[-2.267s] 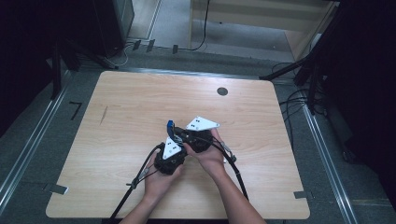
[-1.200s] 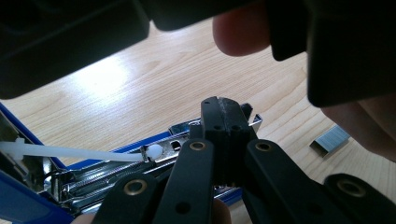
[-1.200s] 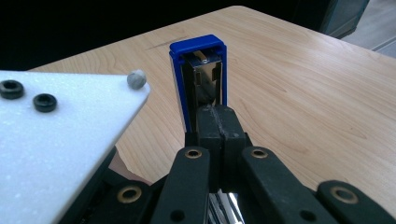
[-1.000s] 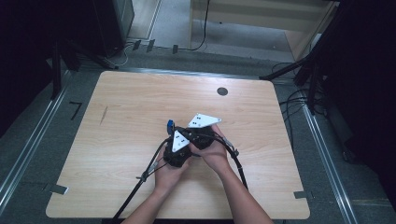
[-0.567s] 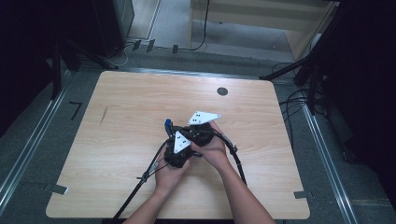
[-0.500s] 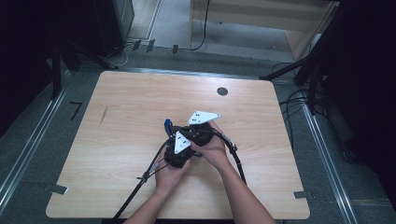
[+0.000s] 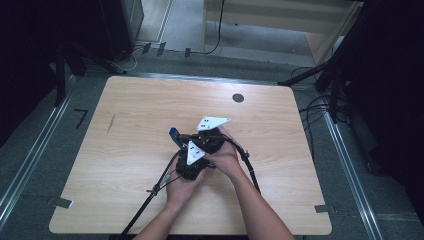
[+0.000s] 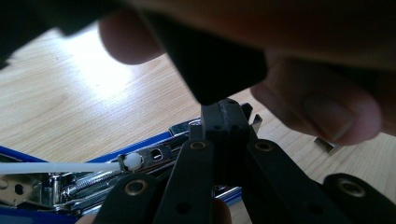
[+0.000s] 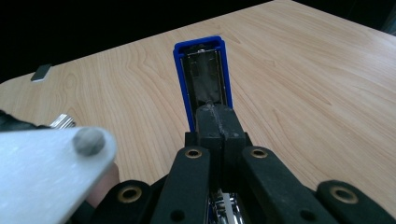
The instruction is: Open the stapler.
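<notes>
A: Where are we with the blue stapler (image 9: pixel 201 74)?

B: We have it open on the wooden table (image 7: pixel 130 125), near the middle, just ahead of both hands. In the right gripper view its blue arm lies straight out past our right gripper (image 9: pixel 218 122), with the metal staple channel bare and facing up.

A: And the jaws?

B: Both pairs are pressed together. The right gripper's jaws meet over the near end of that channel; we cannot tell whether they pinch anything. The left gripper (image 8: pixel 225 122) also has its jaws closed tip to tip, above the stapler's spring and the white pusher rod (image 8: pixel 60 167).

A: So which step do we call this?

B: We judge it as working inside the open magazine, probably loading or seating staples. A small strip of staples (image 8: pixel 328 144) lies on the wood beside the right hand (image 7: pixel 226 156).

A: What does the next move ask of us?

B: Keeping the left gripper steady on the base, then opening the right jaws a little to pick that strip and lay it square in the channel
</notes>
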`<state>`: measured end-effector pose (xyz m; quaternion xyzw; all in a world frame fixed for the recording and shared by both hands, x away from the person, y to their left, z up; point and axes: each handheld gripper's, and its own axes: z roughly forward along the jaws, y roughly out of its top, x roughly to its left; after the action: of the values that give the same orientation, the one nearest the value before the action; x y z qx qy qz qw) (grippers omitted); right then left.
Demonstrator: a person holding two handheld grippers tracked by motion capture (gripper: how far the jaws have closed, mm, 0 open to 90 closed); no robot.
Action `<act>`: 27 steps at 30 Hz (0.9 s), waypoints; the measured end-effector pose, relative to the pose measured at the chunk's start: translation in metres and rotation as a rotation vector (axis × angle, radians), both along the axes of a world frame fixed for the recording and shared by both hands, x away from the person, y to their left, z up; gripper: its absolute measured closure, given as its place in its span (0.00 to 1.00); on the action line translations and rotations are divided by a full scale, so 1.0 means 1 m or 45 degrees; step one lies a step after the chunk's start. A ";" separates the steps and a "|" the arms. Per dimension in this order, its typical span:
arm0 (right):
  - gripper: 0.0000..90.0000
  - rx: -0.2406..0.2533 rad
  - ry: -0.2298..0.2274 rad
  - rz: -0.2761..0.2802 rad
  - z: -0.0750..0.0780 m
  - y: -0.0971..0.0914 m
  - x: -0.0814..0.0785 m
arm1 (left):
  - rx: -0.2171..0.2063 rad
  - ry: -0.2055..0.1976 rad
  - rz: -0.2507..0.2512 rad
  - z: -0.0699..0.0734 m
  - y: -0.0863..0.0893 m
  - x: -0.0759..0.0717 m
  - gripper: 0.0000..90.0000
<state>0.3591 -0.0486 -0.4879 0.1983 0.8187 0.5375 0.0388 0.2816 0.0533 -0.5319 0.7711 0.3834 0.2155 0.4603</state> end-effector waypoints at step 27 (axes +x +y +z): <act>1.00 -0.280 0.113 0.088 -0.003 0.029 0.019 | -0.020 0.023 0.012 0.000 0.003 0.001 1.00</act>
<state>0.3779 -0.0192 -0.4905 0.1879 0.8800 0.4362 0.0054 0.2822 0.0564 -0.5319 0.7677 0.3928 0.2075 0.4618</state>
